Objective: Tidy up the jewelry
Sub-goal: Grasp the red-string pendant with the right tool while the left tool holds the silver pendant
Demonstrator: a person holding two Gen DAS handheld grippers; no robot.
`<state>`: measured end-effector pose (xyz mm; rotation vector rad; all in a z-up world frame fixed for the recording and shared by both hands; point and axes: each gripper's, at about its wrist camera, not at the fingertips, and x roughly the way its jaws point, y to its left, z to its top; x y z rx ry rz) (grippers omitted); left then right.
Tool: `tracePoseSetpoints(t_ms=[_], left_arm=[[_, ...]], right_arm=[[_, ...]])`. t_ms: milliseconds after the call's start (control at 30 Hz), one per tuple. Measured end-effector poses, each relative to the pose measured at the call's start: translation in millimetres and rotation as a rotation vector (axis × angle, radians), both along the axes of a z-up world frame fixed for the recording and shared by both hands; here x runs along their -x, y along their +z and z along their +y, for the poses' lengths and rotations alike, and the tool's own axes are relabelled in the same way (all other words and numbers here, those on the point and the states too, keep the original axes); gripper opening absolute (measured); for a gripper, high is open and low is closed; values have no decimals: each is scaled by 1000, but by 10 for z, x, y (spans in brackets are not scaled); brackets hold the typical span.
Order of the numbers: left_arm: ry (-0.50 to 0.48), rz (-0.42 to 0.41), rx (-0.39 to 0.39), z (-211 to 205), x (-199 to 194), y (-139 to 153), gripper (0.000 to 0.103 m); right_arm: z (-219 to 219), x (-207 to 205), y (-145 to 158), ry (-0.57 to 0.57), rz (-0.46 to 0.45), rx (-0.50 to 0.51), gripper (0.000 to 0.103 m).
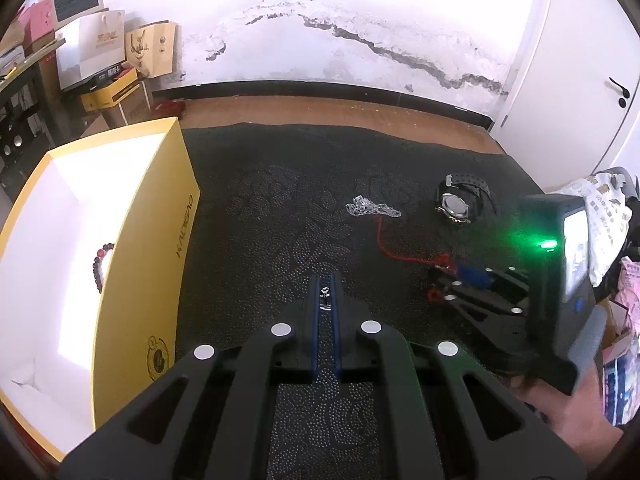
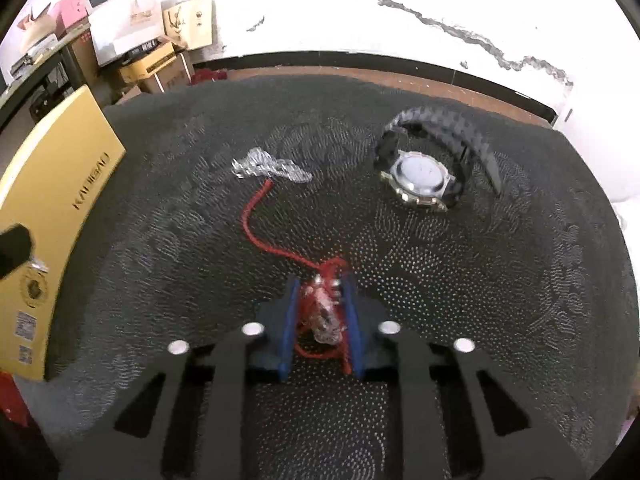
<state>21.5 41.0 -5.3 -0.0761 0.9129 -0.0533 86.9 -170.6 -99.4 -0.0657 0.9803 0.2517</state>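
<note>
My left gripper (image 1: 325,292) is shut on a small silver piece of jewelry (image 1: 324,295), held above the dark mat beside the yellow box (image 1: 148,216). A dark bead bracelet (image 1: 100,265) lies inside the box. My right gripper (image 2: 322,300) is shut on the pendant end of a red cord necklace (image 2: 256,216), low over the mat; it also shows in the left wrist view (image 1: 440,276). The cord trails toward a silver chain (image 2: 269,169). A black-strapped watch (image 2: 420,176) lies at the right.
The dark patterned mat (image 1: 280,184) covers a wooden table against a cracked white wall. Cardboard boxes and bags (image 1: 120,56) stack at the back left. Bags and cloth (image 1: 612,216) crowd the right edge.
</note>
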Motion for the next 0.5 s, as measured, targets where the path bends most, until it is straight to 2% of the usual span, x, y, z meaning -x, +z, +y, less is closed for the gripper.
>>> tracePoseSetpoints(t_ms=[333, 500], left_arm=[[-1, -10, -10, -33, 1, 33, 5], [-9, -22, -25, -69, 13, 95, 5]], right_arm=[[-63, 267, 376, -4, -51, -3, 12], [-165, 447, 716, -21, -101, -28, 12]])
